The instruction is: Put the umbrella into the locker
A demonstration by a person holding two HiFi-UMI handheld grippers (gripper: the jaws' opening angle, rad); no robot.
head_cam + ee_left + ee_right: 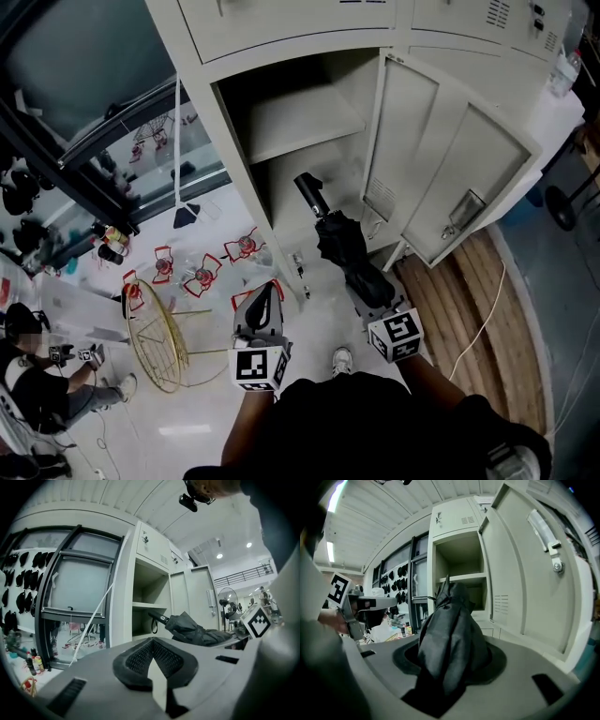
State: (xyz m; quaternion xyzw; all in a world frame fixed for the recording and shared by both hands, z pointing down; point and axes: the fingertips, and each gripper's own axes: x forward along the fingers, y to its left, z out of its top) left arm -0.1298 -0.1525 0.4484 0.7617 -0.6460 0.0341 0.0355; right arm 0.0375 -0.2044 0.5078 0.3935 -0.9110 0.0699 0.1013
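The right gripper (376, 298) clamps the folded black umbrella (342, 246) by its canopy, its handle end at the mouth of the open locker's (236, 141) lower compartment, while the left gripper (263, 298), to its left, has its jaws together and empty.

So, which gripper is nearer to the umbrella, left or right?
Right. The right gripper is closed on the umbrella, at its folded cloth end. The left gripper is off to the side, at the left in the head view, not touching it, with its jaws together and empty.
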